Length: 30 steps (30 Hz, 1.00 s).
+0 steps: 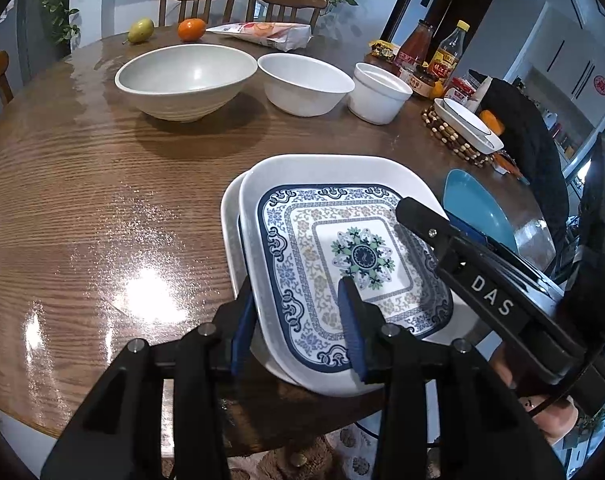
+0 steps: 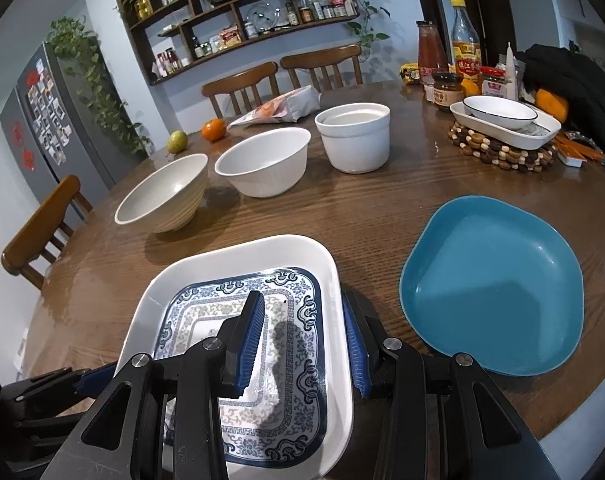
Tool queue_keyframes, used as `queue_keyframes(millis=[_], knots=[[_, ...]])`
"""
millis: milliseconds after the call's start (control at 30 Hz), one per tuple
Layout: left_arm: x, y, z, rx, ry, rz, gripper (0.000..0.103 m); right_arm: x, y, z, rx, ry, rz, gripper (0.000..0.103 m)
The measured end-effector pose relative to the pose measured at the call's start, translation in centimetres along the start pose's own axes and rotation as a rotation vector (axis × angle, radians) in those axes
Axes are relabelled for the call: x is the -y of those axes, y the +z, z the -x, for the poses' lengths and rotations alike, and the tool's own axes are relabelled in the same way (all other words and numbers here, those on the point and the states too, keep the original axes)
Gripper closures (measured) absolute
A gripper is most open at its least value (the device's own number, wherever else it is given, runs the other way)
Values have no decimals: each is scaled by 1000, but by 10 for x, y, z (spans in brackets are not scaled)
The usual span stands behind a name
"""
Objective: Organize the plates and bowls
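Observation:
A square white plate with a blue floral pattern (image 1: pixel 366 220) (image 2: pixel 286 256) lies on a second white plate (image 1: pixel 229 232) near the front edge of the wooden table (image 1: pixel 102 200). My left gripper (image 1: pixel 296 292) is shut on its left rim, one pad outside and one on the patterned face. My right gripper (image 2: pixel 302 300) is shut on its right rim and shows in the left wrist view (image 1: pixel 422 216). A blue plate (image 2: pixel 494 280) (image 1: pixel 474 208) lies to the right. Behind stand a grey bowl (image 1: pixel 186 76), a white bowl (image 1: pixel 306 84) and a white straight-sided bowl (image 1: pixel 378 92).
Two white oval dishes (image 2: pixel 506 120) sit stacked on a beaded trivet (image 2: pixel 498 152) at the back right, beside sauce bottles (image 2: pixel 466 48) and jars. A pear (image 1: pixel 140 30), an orange (image 1: pixel 191 29) and a snack bag (image 1: pixel 266 34) lie at the far edge. Wooden chairs (image 2: pixel 42 224) surround the table.

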State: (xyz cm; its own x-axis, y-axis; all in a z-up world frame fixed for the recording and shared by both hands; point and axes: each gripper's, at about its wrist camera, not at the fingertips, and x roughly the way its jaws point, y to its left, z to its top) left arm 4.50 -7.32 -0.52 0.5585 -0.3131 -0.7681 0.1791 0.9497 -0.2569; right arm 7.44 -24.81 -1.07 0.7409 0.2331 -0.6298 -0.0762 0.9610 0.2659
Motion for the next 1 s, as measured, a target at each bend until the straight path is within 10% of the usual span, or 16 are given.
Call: queue_keyframes(millis=[1000], knots=[[-2,1,25,63,-9,-19,36,-11,5,3,10,-5,35,61]])
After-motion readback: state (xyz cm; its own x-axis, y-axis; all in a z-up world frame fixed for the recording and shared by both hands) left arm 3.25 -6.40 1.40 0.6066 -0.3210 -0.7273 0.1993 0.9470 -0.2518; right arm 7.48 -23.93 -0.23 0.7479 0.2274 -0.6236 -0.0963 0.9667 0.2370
